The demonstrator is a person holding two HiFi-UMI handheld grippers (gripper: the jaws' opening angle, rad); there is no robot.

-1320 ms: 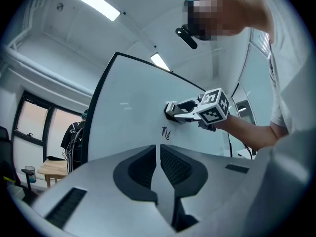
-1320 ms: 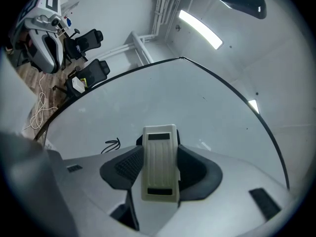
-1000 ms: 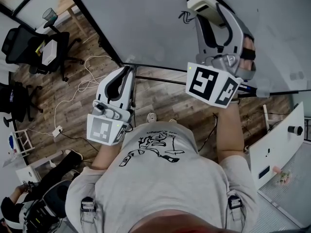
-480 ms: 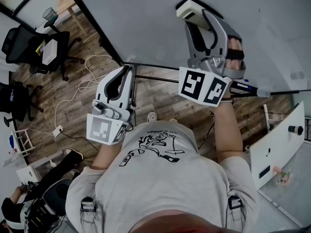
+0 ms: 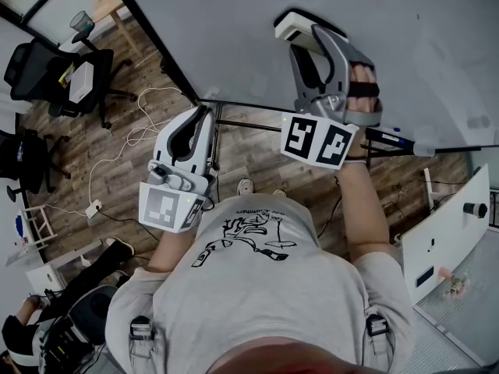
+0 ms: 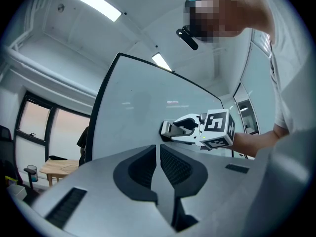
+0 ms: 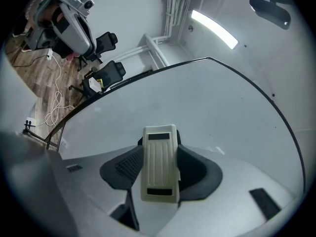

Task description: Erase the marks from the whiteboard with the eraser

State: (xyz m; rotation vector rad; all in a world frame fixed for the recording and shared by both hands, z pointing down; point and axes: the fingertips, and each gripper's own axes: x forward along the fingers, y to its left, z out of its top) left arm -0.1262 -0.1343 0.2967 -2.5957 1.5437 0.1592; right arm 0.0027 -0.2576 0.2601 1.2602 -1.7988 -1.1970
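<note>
Pinching eraser [image 7: 159, 172] lengthwise in right gripper [image 5: 310, 41] jaws, nose at whiteboard [image 5: 234, 22]; left gripper [image 6: 158, 152] jaws pressed together, empty, low off the board

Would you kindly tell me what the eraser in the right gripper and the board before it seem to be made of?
The cream ribbed rectangular eraser looks like moulded matt plastic: straight grooves run along its back, without glare. The big white whiteboard seems a smooth, glossy coated panel, perhaps melamine or enamelled steel: it faintly mirrors lights.
</note>
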